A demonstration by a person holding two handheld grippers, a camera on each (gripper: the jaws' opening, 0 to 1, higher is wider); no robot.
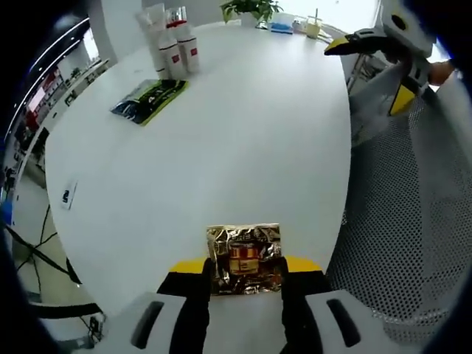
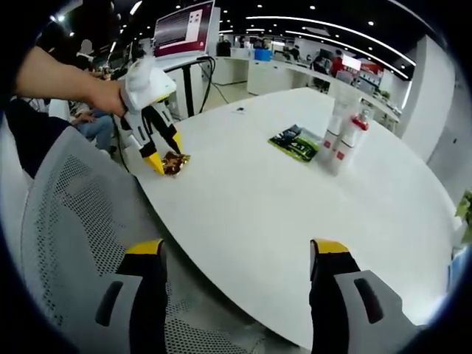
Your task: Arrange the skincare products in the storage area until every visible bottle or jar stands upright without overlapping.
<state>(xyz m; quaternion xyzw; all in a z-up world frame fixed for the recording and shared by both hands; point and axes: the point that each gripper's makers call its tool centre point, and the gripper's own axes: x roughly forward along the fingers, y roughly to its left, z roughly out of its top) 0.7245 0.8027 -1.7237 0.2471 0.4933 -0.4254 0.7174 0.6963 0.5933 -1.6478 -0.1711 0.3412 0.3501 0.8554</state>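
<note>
Presently, the left tongs [image 1: 245,274] are gripping a gold foil sachet [image 1: 245,259] between their yellow-tipped jaws, close to the near edge of the round white worktop [image 1: 243,133]. In the right gripper view, the same left tongs [image 2: 164,161] are appearing at the far left, held by a person's hand [image 2: 103,94], with the gold foil sachet [image 2: 175,162] sitting just above the worktop [image 2: 280,206] edge.

The right tongs [image 2: 236,258] are standing wide apart, holding nothing, and hovering over the worktop edge beside a grey mesh chair [image 2: 66,214]. In the left gripper view, the right tongs [image 1: 380,63] are showing at the upper right, above the mesh chair [image 1: 413,214].

A cluster of white bottles [image 1: 173,44] with red labels is standing upright at the far side of the worktop. A dark green and yellow flat packet [image 1: 150,99] is lying just beside them. In the right gripper view, the bottles [image 2: 343,136] are standing near the flat packet [image 2: 295,144], well apart from the sachet.

A potted plant [image 1: 251,10] is standing at the far rim of the worktop.
</note>
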